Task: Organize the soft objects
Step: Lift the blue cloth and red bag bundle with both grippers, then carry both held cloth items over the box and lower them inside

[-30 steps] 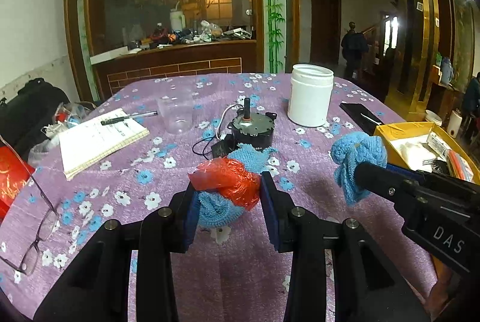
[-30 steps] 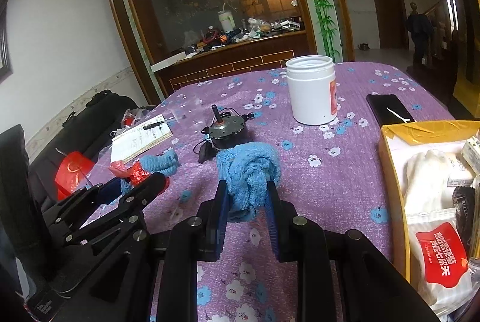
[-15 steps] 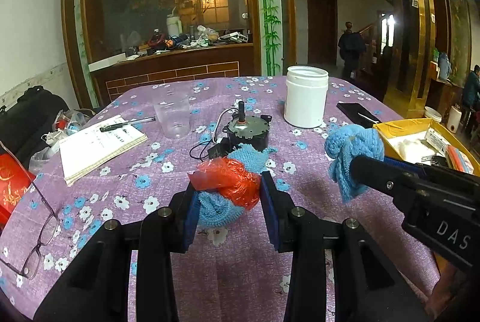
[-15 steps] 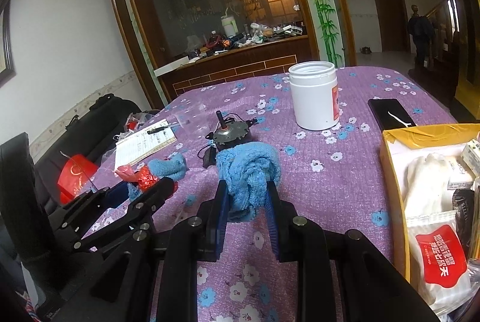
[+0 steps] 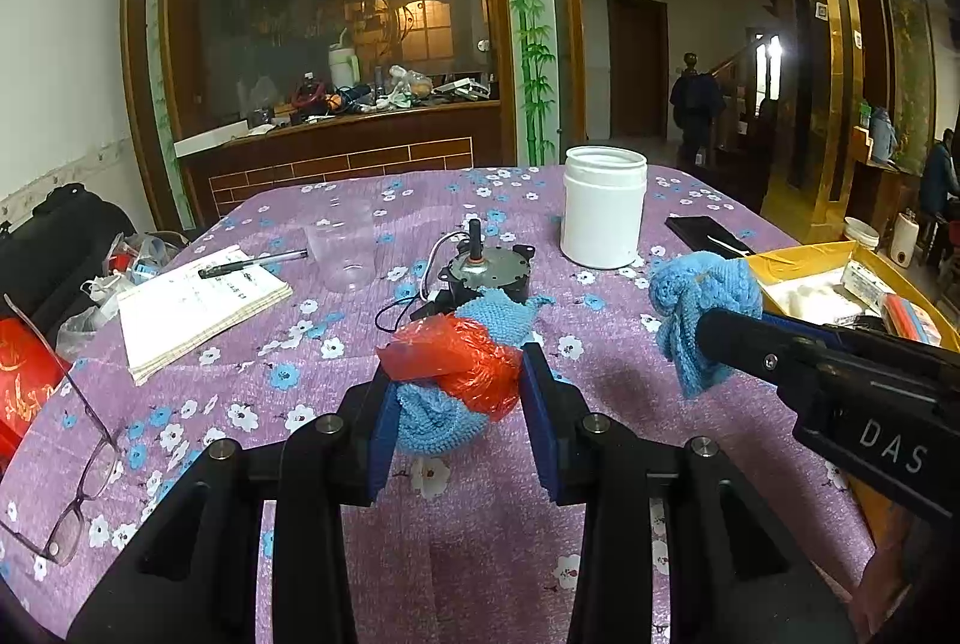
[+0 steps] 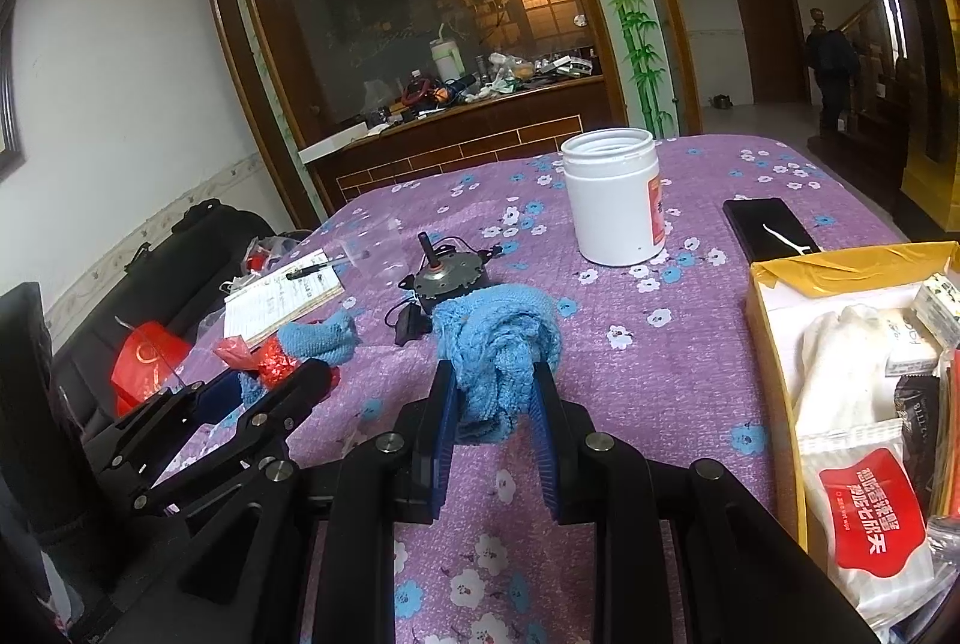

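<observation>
Here, at your far left, a pair of glasses [image 5: 78, 470] lies at the edge of the surface [image 5: 600, 392], which is covered in a purple flowered cloth. Just beyond them sits an open notebook [image 5: 198, 305] with a pen [image 5: 252, 263] resting across its top corner, and a clear plastic cup [image 5: 342, 254] stands upright beside it.

Your left hand-held gripper [image 5: 459, 404] is clenched on a blue knitted cloth [image 5: 435, 416] bundled with a crumpled red plastic bag [image 5: 456, 356]; the bundle sits between the two blue pads, its underside close to the surface (whether it touches, you cannot tell from either view). Directly behind it stands a small electric motor [image 5: 480, 272] with its shaft upright and black wires trailing to its left.

Further back and to the right, a white jar [image 5: 603, 206] stands open-topped, with a black phone [image 5: 708, 233] lying flat near it.

Your right hand-held gripper [image 6: 489, 407] is grasping a second blue knitted cloth [image 6: 498, 344], bunched above and between the fingers and held off the surface. At the far right, a yellow cardboard box [image 6: 774, 386] lies open, holding white gloves [image 6: 840, 362] and packets.
</observation>
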### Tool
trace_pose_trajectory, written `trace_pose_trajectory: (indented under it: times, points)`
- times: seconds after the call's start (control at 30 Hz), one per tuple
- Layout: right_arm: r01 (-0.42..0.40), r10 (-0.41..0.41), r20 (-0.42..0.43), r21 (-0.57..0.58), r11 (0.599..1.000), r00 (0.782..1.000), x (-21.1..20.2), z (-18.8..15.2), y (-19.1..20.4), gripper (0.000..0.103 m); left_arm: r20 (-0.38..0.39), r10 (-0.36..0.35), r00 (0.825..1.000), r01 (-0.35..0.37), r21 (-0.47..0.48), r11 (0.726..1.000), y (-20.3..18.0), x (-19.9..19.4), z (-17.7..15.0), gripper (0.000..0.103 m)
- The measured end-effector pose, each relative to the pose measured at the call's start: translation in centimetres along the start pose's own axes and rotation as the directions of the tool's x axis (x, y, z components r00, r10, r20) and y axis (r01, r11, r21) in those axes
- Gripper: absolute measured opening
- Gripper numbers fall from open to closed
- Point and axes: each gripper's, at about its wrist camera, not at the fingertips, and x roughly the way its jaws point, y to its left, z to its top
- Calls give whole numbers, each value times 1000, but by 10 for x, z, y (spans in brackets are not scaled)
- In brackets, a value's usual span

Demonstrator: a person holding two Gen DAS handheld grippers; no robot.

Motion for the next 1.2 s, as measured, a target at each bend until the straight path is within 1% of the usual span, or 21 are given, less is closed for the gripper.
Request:
trace_pose_trajectory:
  times: [0.4, 0.8, 1.0, 1.2]
  points:
    - [6, -6, 11, 20, 1000, 1000, -3, 1, -4, 24, 9, 4, 1000, -4, 7, 1000, -1, -2, 1, 35]
    - [18, -21, 43, 58, 998, 999, -16, 5, -11, 24, 30, 3, 1000, -3, 23, 1000, -4, -4, 3, 35]
    - [18, -29, 83, 126, 992, 996, -43, 5, -25, 24, 38, -16, 999, 15, 36, 999, -11, -10, 6, 35]
    - [8, -26, 113, 156, 988, 993, -72, 1, -39, 24, 67, -32, 997, 25, 103, 994, -30, -27, 7, 35]
